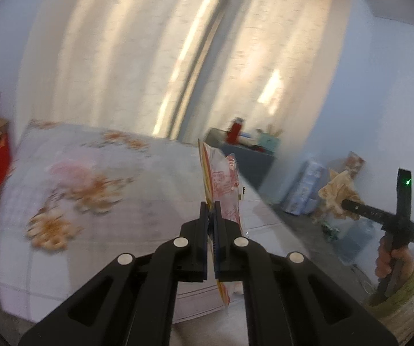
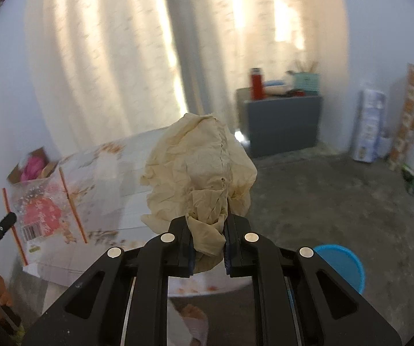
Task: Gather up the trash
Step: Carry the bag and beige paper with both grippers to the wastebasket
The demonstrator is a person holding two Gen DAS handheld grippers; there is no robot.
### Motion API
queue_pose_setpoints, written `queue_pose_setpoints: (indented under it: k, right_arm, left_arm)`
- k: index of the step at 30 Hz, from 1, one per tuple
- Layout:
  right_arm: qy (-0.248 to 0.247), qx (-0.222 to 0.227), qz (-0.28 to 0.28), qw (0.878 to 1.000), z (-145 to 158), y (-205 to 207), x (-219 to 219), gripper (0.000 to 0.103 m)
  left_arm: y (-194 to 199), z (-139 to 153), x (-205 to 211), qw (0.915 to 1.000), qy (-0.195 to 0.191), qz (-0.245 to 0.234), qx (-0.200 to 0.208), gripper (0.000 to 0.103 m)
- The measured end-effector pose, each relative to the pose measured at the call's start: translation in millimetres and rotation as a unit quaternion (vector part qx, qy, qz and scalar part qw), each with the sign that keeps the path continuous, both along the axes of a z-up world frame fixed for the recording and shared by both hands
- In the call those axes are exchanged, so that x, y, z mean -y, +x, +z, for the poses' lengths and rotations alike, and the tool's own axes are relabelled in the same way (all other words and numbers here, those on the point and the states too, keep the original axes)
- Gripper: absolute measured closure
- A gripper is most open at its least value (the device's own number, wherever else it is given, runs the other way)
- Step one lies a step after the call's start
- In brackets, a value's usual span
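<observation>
While both grippers carry trash above the bed, the step in hand looks like transport to a bin. Floral bedding fills the left view from 8 to 10 o'clock. A blue bucket sits at 4 o'clock in the right view, probably the drop point; next move calls for lowering over it and releasing. Right gripper pinches a crumpled tissue wad, tilted downward. Left gripper, pressed together on a flat snack wrapper, holds it edge-on, upright. A hand grips the right tool at 4 o'clock.
</observation>
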State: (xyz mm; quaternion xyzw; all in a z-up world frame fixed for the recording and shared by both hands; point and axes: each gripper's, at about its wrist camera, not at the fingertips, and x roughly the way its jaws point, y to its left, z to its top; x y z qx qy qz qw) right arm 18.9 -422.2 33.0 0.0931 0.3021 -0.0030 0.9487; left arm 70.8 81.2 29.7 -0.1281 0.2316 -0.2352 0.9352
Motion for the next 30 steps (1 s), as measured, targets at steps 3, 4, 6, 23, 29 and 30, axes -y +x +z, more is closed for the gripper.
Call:
queue_pose_setpoints:
  k: [3, 4, 6, 23, 29, 30]
  right_arm:
    - [0.008, -0.004, -0.038, 0.999, -7, -17, 29, 0.090]
    - [0.013, -0.008, -0.056, 0.998, -11, -25, 43, 0.090]
    - [0.023, -0.016, -0.080, 0.996, -20, -33, 62, 0.090]
    - [0.171, -0.110, -0.240, 0.949, -161, -81, 212, 0.090]
    - [0.212, -0.169, -0.264, 0.926, -227, -64, 250, 0.090]
    - [0.214, -0.177, -0.265, 0.923, -235, -59, 254, 0.090]
  left_arm:
    - [5, 14, 34, 0.9989, 0.002, -0.045, 0.013, 0.101]
    - [5, 16, 44, 0.9982, 0.002, -0.058, 0.016, 0.101]
    - [5, 24, 71, 0.9956, 0.001, -0.091, 0.021, 0.101]
    - [25, -26, 374, 0.9402, 0.096, -0.320, -0.067, 0.101]
    - [41, -121, 463, 0.9153, 0.153, -0.343, -0.144, 0.101]
    - [47, -135, 473, 0.9122, 0.158, -0.343, -0.158, 0.101]
